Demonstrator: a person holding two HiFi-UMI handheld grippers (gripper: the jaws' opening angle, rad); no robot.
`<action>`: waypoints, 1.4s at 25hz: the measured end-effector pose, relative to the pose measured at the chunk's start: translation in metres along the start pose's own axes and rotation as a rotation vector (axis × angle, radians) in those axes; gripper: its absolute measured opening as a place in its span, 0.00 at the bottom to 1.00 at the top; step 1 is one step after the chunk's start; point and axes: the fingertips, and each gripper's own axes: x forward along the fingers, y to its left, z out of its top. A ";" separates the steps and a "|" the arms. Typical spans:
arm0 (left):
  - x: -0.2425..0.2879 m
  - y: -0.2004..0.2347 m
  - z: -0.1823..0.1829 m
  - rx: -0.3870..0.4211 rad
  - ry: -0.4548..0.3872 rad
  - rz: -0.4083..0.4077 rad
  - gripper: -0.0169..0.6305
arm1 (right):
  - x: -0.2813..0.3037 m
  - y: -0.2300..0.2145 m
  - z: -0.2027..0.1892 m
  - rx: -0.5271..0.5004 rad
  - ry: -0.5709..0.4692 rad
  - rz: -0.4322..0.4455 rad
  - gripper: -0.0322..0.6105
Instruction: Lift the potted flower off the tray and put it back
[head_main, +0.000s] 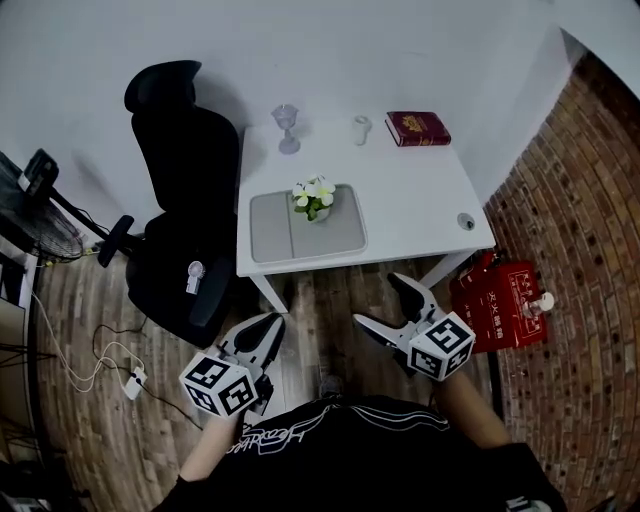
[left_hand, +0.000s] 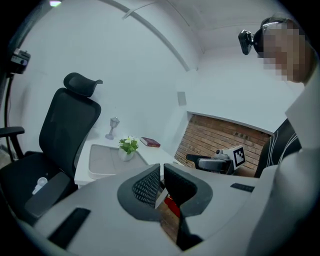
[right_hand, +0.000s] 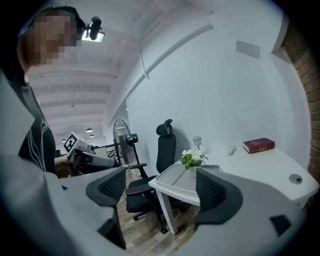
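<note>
Wood-plank floor (head_main: 90, 420) underfoot, plain white wall (head_main: 400, 50) ahead, brick wall (head_main: 590, 230) to the right.

Far out to the left of the left jaws: a standing fan (head_main: 45, 225), then a black office chair (head_main: 185, 190) drawn up beside a white table (head_main: 430, 205). Down on the planks, left of those same jaws, a white power strip (head_main: 133, 381) with its cord trailing.

On the table, well ahead of both pairs of jaws and touched by neither:
- a grey tray (head_main: 272, 228) at the near left
- the potted flower (head_main: 315, 198) standing upright on the tray at its far edge, white blooms over green leaves
- beyond the tray, along the wall side, a clear goblet (head_main: 287, 128), a small white object (head_main: 361, 128) too small to name, and a dark red book (head_main: 417, 128) lying flat
- near the right front corner, a round cable port (head_main: 466, 221)

Under that corner, just right of the right jaws, a red box (head_main: 500, 300) against the brick.

On the left gripper (head_main: 268, 325), held low in front of the table: jaws drawn together to a thin slit, nothing between the pads.

On the right gripper (head_main: 377, 300), alongside and equally low: jaws spread wide, gripping nothing. In the right gripper view, only the distant tray and flower framed in the gap, well apart from either pad.
</note>
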 end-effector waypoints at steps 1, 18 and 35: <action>0.002 0.005 0.003 0.001 0.001 0.002 0.10 | 0.011 -0.003 0.000 -0.008 0.011 0.005 0.71; 0.032 0.080 0.048 -0.015 -0.019 0.108 0.10 | 0.158 -0.090 -0.008 -0.093 0.179 -0.054 0.72; 0.030 0.168 0.087 -0.080 -0.069 0.253 0.10 | 0.272 -0.156 -0.059 -0.141 0.374 -0.090 0.76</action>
